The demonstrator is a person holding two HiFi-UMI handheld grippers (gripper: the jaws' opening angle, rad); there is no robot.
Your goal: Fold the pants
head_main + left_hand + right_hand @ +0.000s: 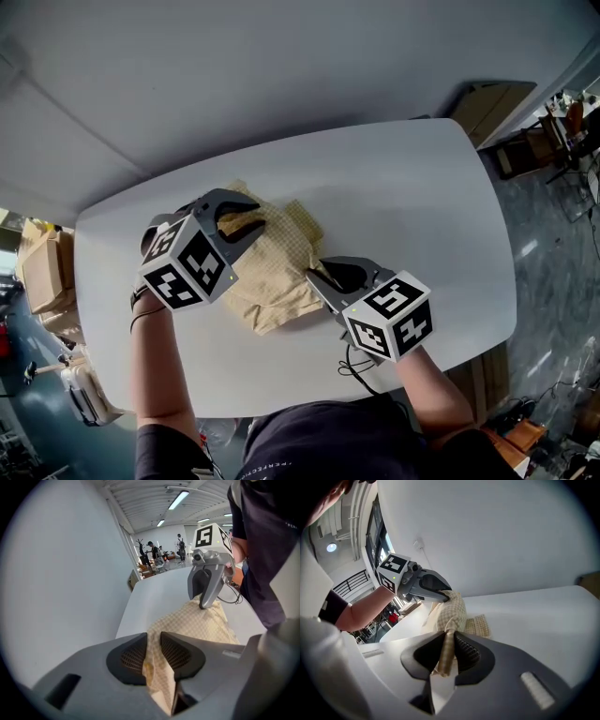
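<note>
My left tool (pixel 246 218) and right tool (pixel 321 274) each pinch the bunched yellow pants (pixel 278 267) on the table (pixel 412 216); their length runs roughly away from me; waist and legs indistinguishable.

Pale yellow checked pants (pixel 281 267) lie bunched on the white table (pixel 422 206), two edges lifted.
</note>
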